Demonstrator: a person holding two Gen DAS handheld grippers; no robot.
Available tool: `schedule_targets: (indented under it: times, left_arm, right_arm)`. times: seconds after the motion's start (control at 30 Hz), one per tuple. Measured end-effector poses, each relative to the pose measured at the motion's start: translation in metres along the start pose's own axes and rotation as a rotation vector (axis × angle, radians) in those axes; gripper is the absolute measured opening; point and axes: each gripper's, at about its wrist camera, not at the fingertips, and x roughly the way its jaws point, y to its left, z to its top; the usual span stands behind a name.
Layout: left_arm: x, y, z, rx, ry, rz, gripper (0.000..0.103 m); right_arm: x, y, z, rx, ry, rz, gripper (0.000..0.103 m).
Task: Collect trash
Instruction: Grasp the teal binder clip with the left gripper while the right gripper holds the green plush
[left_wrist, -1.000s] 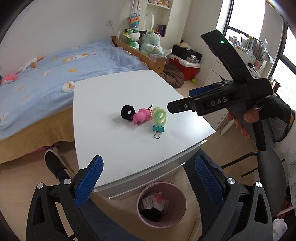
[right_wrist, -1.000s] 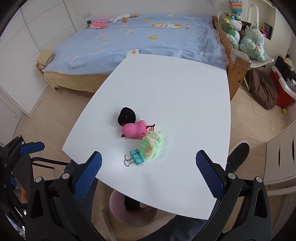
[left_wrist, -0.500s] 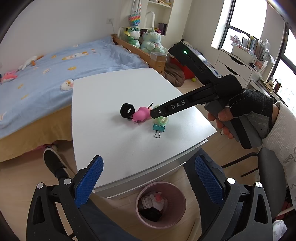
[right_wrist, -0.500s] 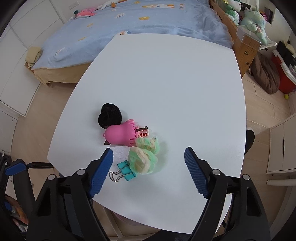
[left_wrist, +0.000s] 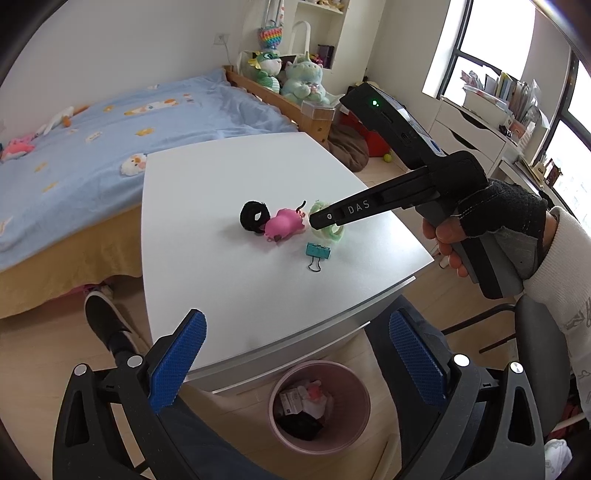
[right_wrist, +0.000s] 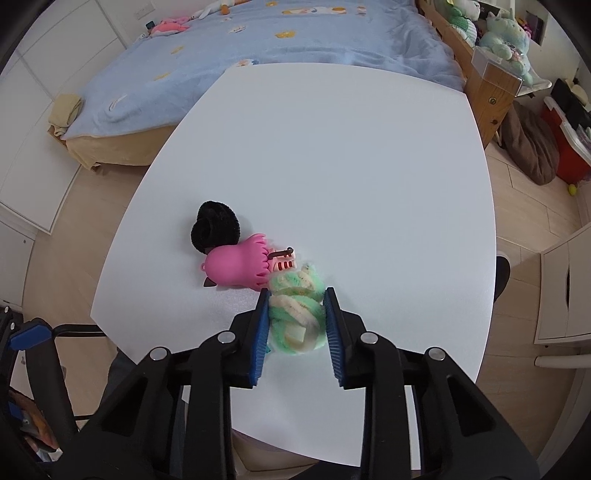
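In the right wrist view the teal binder clip is almost wholly hidden behind the left blue pad (right_wrist: 259, 334); only a sliver seems to peek out beside it, though that is hard to confirm. The left wrist view shows the clip (left_wrist: 317, 251) plainly, lying on the white table (left_wrist: 221, 177) at 6 o'clock of the green-and-cream fuzzy scrunchie (left_wrist: 327, 225), whose middle is covered by the right gripper's black finger. The bin's contents are too small to name.

The left gripper (left_wrist: 297, 365) hovers off the table's near edge, tilted down, its 2 blue pads spread wide with nothing between them. The right gripper (right_wrist: 296, 328) points steeply down at the table, held by a hand (left_wrist: 491, 225) in a black fingerless glove with a white sleeve behind it. Its jaws are closing around the scrunchie (right_wrist: 295, 314), which sits between the pads and touches both.

A pink toy (right_wrist: 238, 267) lies at 10 o'clock of the scrunchie, touching it, and a black scrunchie (right_wrist: 216, 225) lies at 10 o'clock of the toy. A pink waste bin (left_wrist: 319, 406) stands on the floor below the table's near edge, between the left gripper's pads in that view. A bed with a blue cover (left_wrist: 92, 122) lies beyond the table at 10 o'clock.
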Motion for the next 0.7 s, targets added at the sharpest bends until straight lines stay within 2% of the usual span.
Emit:
schedule_targets:
  times: [0.37,0.7]
  left_arm:
    - [0.014,-0.013,0.016,0.045,0.023,-0.016,0.096]
    - [0.043,-0.022,0.041,0.124,0.081,-0.036,0.096]
  right_arm:
    - [-0.032,-0.002,-0.003,-0.006,-0.048,-0.007,0.028]
    - [-0.050,-0.015,-0.007,-0.002,-0.049,-0.021,0.028]
